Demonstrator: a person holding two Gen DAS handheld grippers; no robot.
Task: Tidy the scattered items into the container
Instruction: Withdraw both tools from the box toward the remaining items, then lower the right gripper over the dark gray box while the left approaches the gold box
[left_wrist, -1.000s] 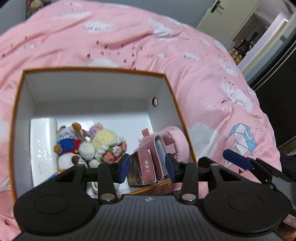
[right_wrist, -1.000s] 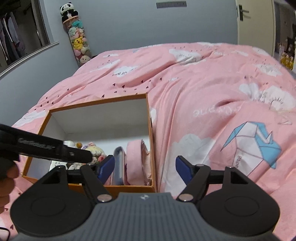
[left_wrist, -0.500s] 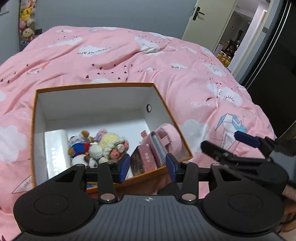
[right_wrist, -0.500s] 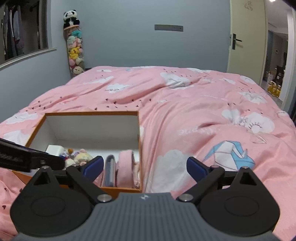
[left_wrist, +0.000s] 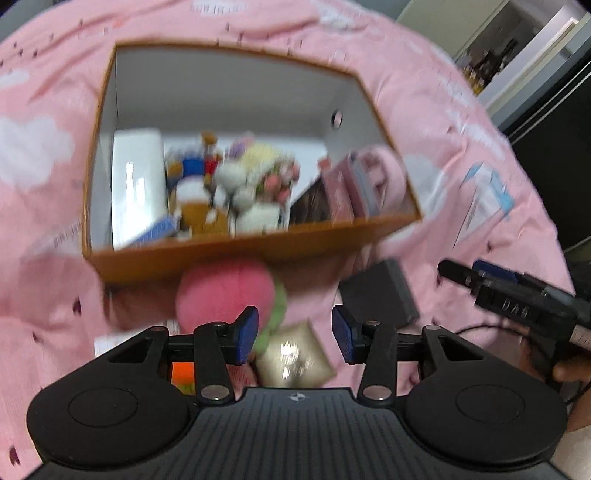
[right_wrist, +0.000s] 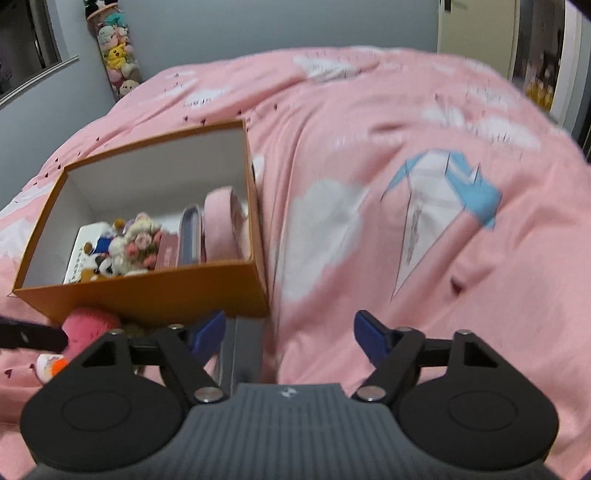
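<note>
Several toys are already packed in the box (left_wrist: 236, 254), while a pink ball (left_wrist: 221, 295), gold packet (left_wrist: 295, 356) and grey case (left_wrist: 380, 293) are left outside, with the left gripper (left_wrist: 294, 334) and right gripper (right_wrist: 290, 330) both held apart and empty

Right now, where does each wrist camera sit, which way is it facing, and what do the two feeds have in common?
Left wrist: sits behind the left tool, angled down at the open orange cardboard box, a pink round plush, a dark grey flat case and a shiny gold packet; the right tool and a hand show at the right edge.
Right wrist: sits behind the right tool, facing over the pink cloud-print duvet toward the grey wall.
Shared: box, plush, case, duvet.
</note>
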